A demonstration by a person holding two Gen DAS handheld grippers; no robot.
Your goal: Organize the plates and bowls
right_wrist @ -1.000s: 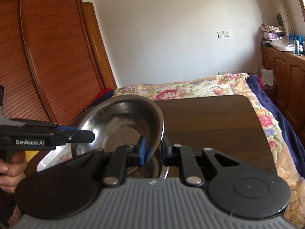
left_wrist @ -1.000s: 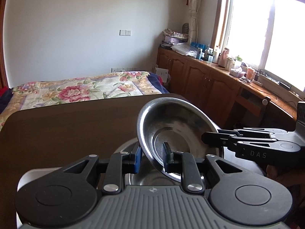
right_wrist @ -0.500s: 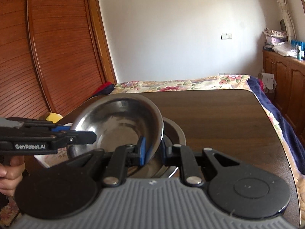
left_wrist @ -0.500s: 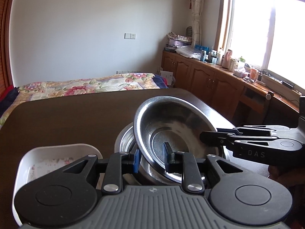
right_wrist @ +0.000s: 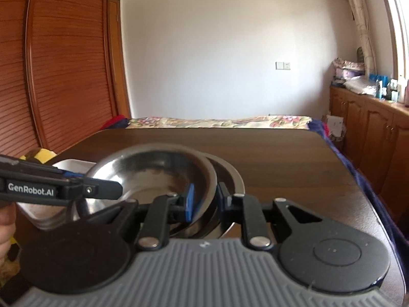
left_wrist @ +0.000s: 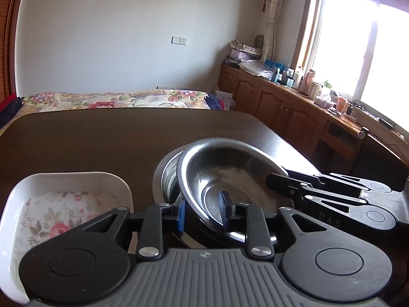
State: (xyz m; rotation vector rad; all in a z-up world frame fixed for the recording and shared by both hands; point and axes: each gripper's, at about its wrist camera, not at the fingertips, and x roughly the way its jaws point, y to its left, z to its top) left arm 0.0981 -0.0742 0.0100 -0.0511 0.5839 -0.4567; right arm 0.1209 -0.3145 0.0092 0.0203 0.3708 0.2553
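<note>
- Step in hand, as judged: nesting the upper steel bowl (left_wrist: 230,176) into the lower steel bowl (left_wrist: 166,174); stacking begun, not finished.
- Upper steel bowl tilted, near side low inside the lower one, far rim raised; offset toward the right in the left wrist view, so a crescent of the lower rim shows on its left.
- Left gripper (left_wrist: 202,211) straddling the upper bowl's near rim: one blue pad outside the wall, the other inside. Pinching the rim, by the look of it, though contact of the outer pad not fully clear.
- Right gripper (right_wrist: 204,199) likewise astride the opposite rim, one pad inside, one outside; pinching that rim, gap narrow, picture somewhat blurred.
- Both bowls standing on the dark wooden table (left_wrist: 102,138), near its front edge.
- White floral dish (left_wrist: 61,204) just beside the bowls on their left, apart from them; not touched by either gripper.
- Part of a hand (right_wrist: 6,227) visible at the left edge of the right wrist view, behind the left tool.
- Next move calls for: levelling the upper bowl, centring it over the lower one, lowering until seated, then spreading both pairs of fingers and drawing back without dragging the rim.
- Risk, as judged: uneven release tipping the bowl or jamming it askew; metal on metal likely to slide.
- Remaining after that: floral dish apparently not yet placed.
</note>
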